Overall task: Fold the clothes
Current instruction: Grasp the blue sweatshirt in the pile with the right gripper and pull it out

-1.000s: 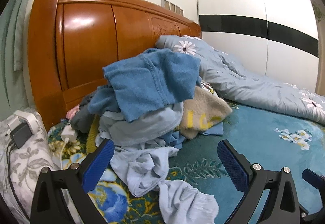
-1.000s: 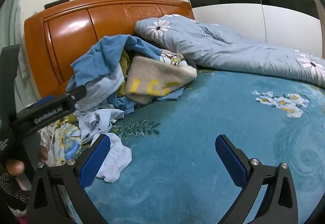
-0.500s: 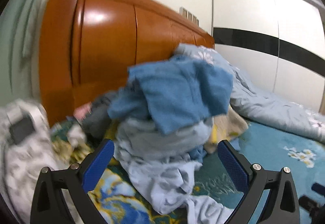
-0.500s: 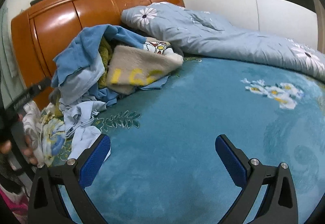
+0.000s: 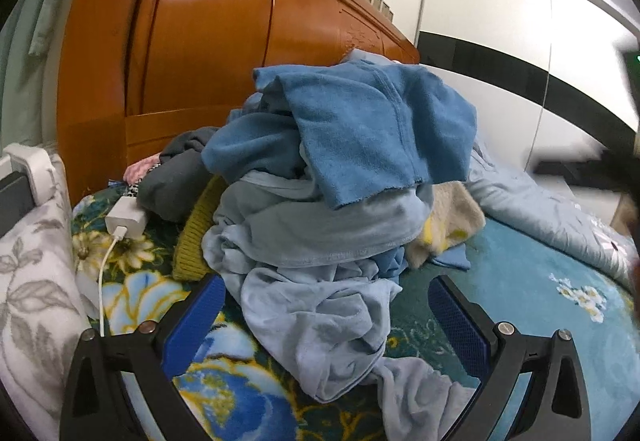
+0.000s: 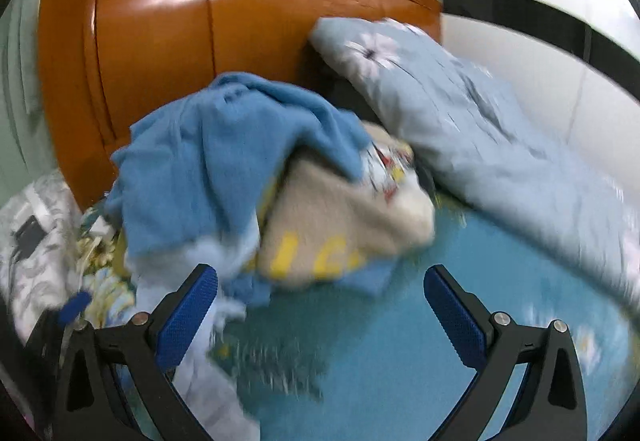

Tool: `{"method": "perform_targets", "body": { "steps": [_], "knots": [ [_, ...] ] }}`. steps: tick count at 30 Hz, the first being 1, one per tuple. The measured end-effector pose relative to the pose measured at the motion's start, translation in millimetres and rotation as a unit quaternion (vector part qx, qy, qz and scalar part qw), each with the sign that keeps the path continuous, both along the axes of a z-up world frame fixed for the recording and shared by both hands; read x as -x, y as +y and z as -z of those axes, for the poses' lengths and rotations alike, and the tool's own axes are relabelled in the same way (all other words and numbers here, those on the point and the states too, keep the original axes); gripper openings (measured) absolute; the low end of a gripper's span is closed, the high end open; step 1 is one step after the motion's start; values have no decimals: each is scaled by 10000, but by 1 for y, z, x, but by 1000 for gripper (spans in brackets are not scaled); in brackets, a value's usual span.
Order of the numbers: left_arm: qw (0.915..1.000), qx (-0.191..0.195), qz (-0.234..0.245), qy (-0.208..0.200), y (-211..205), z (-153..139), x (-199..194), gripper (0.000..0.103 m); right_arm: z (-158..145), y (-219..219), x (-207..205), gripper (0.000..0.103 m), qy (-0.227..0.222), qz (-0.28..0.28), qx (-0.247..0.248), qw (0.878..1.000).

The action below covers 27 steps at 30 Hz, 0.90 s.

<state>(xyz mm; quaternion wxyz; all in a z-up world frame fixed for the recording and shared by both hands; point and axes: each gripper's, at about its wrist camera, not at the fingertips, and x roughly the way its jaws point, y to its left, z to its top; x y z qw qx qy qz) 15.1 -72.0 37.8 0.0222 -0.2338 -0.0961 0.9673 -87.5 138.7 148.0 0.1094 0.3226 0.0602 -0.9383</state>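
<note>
A pile of clothes lies on the bed against the headboard. A blue fleece garment [image 5: 372,129] tops it, with a pale blue shirt [image 5: 320,321] spilling toward me and a beige sweater with yellow letters [image 5: 448,221] on the right. My left gripper [image 5: 328,317] is open, its fingers either side of the pale blue shirt, not closed on it. In the blurred right wrist view, my right gripper [image 6: 320,301] is open and empty, just short of the blue fleece [image 6: 224,145] and beige sweater [image 6: 340,225].
The wooden headboard [image 5: 200,53] stands behind the pile. A white charger with cable [image 5: 124,221] lies left of it, beside a floral pillow [image 5: 32,281]. A folded light blue quilt [image 6: 460,113] lies to the right on the teal bedspread [image 6: 400,341].
Both grippers have moved in toward the clothes pile, which now looks much larger. The left fingers now flank the pale blue shirt. The right view swung left toward the headboard.
</note>
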Motion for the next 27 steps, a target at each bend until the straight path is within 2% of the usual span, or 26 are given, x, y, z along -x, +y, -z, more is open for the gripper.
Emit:
{"method": "perform_targets", "body": {
  "steps": [3, 5, 7, 8, 9, 10, 11, 12, 14, 17, 21, 27],
  "knots": [
    [9998, -87, 101, -113, -7, 1, 0, 103, -9, -22, 39, 103, -252, -167, 275, 9992],
    [9991, -313, 165, -234, -15, 6, 0, 103, -10, -20, 51, 101, -228, -94, 907, 9956],
    [9979, -575, 134, -275, -24, 13, -3, 103, -7, -15, 64, 87, -304, 44, 1525, 9878],
    [9973, -673, 100, -276, -28, 17, -5, 103, -2, -13, 71, 71, -489, 141, 1790, 9825],
    [9976, -607, 38, -330, -28, 19, -4, 103, 3, -12, 77, 56, -655, 193, 1942, 9786],
    [9978, -540, -25, -383, -29, 21, -2, 103, 7, -13, 83, 50, -811, 198, 2053, 9751],
    [9979, -476, -85, -437, -29, 22, -1, 103, 9, -14, 86, 32, -912, 187, 2178, 9715],
    [9977, -446, -94, -505, -29, 23, 2, 103, 6, -14, 86, 9, -932, 193, 2300, 9685],
    [9973, -473, -46, -554, -30, 25, 4, 103, 2, -15, 85, 7, -970, 206, 2541, 9621],
    [9969, -516, 100, -592, -29, 27, 4, 103, -16, -8, 74, 5, -740, 32, 2958, 9524],
    [9971, -484, 119, -584, -25, 28, 2, 103, -50, 13, 57, 5, -506, -276, 3735, 9258],
    [9974, -471, 162, -517, -21, 17, -3, 103, -106, 26, 26, 5, -88, -694, 4218, 9040]
  ]
}}
